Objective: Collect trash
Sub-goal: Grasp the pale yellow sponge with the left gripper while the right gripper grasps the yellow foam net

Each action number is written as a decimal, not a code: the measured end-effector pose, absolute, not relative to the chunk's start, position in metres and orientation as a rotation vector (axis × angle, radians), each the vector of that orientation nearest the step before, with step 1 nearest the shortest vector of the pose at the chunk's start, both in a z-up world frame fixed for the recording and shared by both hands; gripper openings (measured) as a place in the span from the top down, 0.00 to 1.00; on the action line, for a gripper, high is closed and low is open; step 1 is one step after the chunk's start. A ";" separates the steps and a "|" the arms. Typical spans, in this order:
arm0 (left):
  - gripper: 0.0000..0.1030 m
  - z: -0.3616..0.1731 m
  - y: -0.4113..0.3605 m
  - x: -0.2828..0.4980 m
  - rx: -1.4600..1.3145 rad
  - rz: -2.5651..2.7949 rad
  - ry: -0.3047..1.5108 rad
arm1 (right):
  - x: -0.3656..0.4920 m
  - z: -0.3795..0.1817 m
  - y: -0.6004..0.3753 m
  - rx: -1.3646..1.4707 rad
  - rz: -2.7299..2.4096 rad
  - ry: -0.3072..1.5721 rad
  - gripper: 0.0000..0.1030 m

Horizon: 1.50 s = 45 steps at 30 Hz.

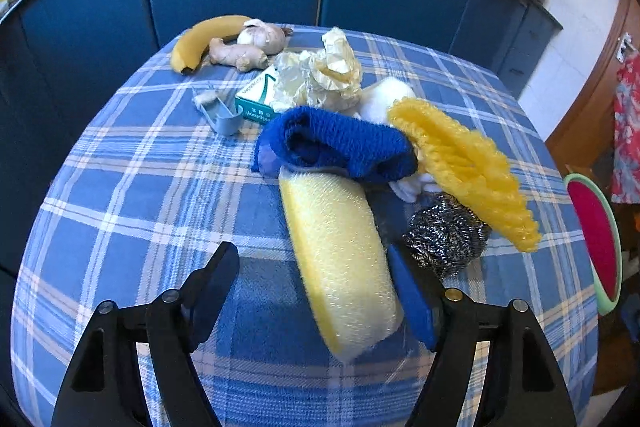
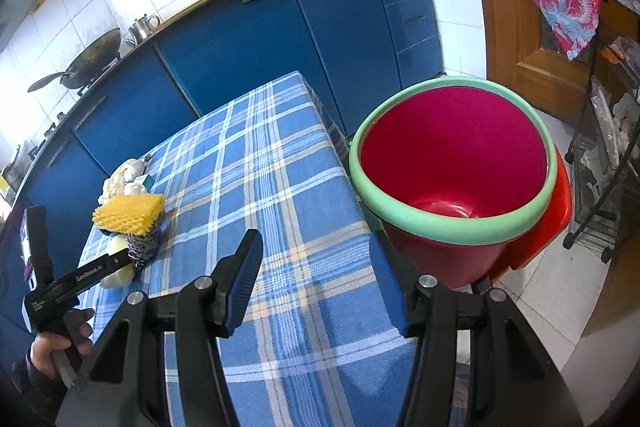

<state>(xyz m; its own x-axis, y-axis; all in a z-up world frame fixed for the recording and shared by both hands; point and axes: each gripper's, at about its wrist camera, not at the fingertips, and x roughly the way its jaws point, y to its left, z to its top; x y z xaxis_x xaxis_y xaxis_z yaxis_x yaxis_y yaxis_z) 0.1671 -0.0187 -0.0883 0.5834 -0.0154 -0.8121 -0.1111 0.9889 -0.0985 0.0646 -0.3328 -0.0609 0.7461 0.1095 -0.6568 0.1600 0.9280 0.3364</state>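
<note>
A pile of items lies on the checked tablecloth [image 1: 132,187]. In it are a long yellow sponge [image 1: 340,259], a blue cloth [image 1: 340,143], a yellow foam net [image 1: 464,163], a steel wool ball [image 1: 444,235] and crumpled plastic wrap [image 1: 320,75]. My left gripper [image 1: 311,251] is open around the sponge's near end. Its right finger lies against the sponge and its left finger stands well apart. My right gripper [image 2: 316,247] is open over bare tablecloth with nothing between its fingers. A red bucket with a green rim [image 2: 460,227] stands just right of it, beside the table.
At the far end lie a banana [image 1: 200,39], ginger [image 1: 238,55], garlic [image 1: 262,35], a green-white box [image 1: 256,99] and a grey plastic piece [image 1: 224,117]. Blue cabinets [image 2: 240,39] run behind the table. A wire rack [image 2: 608,155] stands right of the bucket. A hand [image 2: 60,339] holds the left gripper's handle.
</note>
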 end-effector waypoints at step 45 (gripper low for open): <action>0.64 -0.061 0.053 0.126 -0.269 0.001 0.827 | 0.175 -0.058 -0.158 0.269 0.342 0.876 0.36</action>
